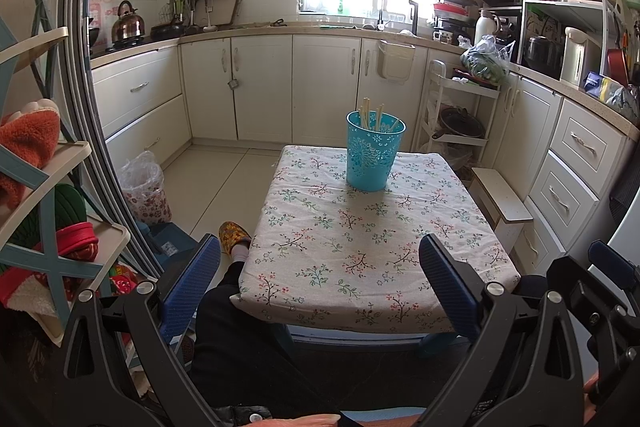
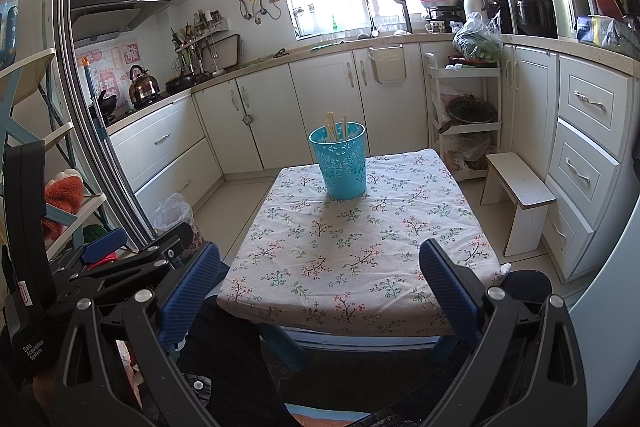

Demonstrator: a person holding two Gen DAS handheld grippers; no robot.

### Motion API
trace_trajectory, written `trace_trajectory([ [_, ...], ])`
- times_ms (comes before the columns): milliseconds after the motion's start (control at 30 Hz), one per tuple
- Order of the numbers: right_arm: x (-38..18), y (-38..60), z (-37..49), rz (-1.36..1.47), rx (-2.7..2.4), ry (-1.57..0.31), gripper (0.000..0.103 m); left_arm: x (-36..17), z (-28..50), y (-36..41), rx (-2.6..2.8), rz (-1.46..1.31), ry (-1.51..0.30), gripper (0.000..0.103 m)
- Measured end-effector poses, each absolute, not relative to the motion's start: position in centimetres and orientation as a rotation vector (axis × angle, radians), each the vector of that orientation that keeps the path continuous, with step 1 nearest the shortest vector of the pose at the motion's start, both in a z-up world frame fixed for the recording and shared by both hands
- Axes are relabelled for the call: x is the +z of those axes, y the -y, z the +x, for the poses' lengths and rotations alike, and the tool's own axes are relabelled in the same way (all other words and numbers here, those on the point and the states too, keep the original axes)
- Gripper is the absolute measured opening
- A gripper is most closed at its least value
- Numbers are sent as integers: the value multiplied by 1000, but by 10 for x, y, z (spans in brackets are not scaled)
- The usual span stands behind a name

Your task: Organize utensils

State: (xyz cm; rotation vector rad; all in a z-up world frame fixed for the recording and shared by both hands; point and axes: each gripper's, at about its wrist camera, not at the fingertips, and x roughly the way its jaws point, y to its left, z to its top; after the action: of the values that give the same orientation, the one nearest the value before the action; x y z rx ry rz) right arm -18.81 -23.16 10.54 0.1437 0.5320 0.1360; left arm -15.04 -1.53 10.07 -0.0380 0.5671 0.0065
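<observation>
A bright kitchen with cream cabinets surrounds a low bench point(image 1: 360, 247) draped in floral cotton cloth. Toward its far edge stands a turquoise plastic holder point(image 1: 374, 151), tapered and pierced with a lacy pattern, with pale chopsticks point(image 1: 372, 115) upright inside. No loose utensils show on the cloth, so the sorting looks finished, or nearly so. The left claw point(image 1: 319, 281) and the right claw point(image 2: 320, 283) both hang back at the near edge, ribbed blue pads spread wide, holding nothing.
</observation>
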Motion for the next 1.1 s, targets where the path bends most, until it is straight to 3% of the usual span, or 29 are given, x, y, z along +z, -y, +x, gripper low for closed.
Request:
trace_trajectory([
  [1100, 110, 234, -188, 145, 135, -530, 96, 106, -151, 22, 5, -36, -565, 95],
])
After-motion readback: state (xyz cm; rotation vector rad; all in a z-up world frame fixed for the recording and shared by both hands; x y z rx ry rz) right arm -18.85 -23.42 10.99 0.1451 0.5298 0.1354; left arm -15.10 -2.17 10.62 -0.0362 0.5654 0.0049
